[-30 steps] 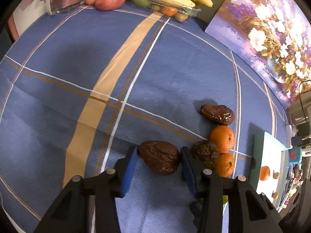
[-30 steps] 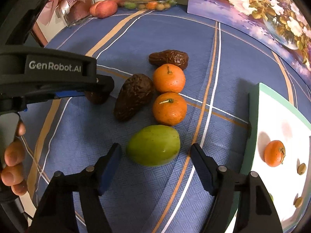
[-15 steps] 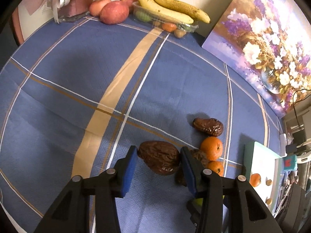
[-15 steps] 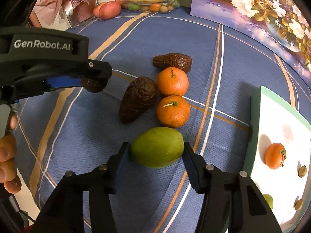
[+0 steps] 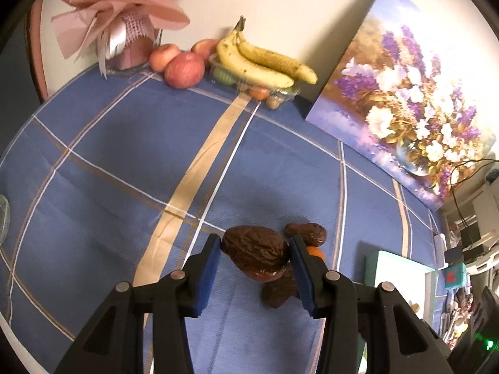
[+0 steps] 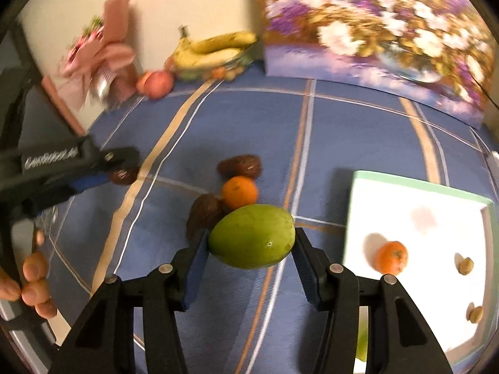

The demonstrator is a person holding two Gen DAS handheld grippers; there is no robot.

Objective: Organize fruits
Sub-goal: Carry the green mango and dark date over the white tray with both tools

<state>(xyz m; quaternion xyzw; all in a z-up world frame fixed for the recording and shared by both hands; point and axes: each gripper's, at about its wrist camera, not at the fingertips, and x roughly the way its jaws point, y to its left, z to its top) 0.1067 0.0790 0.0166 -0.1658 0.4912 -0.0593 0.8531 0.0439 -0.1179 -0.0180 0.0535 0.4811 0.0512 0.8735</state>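
My left gripper (image 5: 254,268) is shut on a wrinkled brown fruit (image 5: 254,255) and holds it above the blue tablecloth (image 5: 109,162). My right gripper (image 6: 251,249) is shut on a green mango (image 6: 252,236), lifted off the cloth. Below lie a dark avocado (image 6: 204,215), an orange (image 6: 239,190) and another wrinkled brown fruit (image 6: 239,165). The left gripper with its fruit also shows in the right wrist view (image 6: 120,173). A white tray with a green rim (image 6: 418,184) at the right holds an orange (image 6: 392,257) and small nuts (image 6: 465,265).
At the table's far edge are bananas (image 5: 262,62) on a clear box, red apples (image 5: 184,70) and a pink bouquet (image 5: 124,28). A flower painting (image 5: 402,103) leans on the wall at the back right. Clutter stands beyond the table's right edge.
The right gripper closed on the green mango and lifted it. The left gripper rose with the wrinkled brown fruit held in it. Both views now sit higher above the table.
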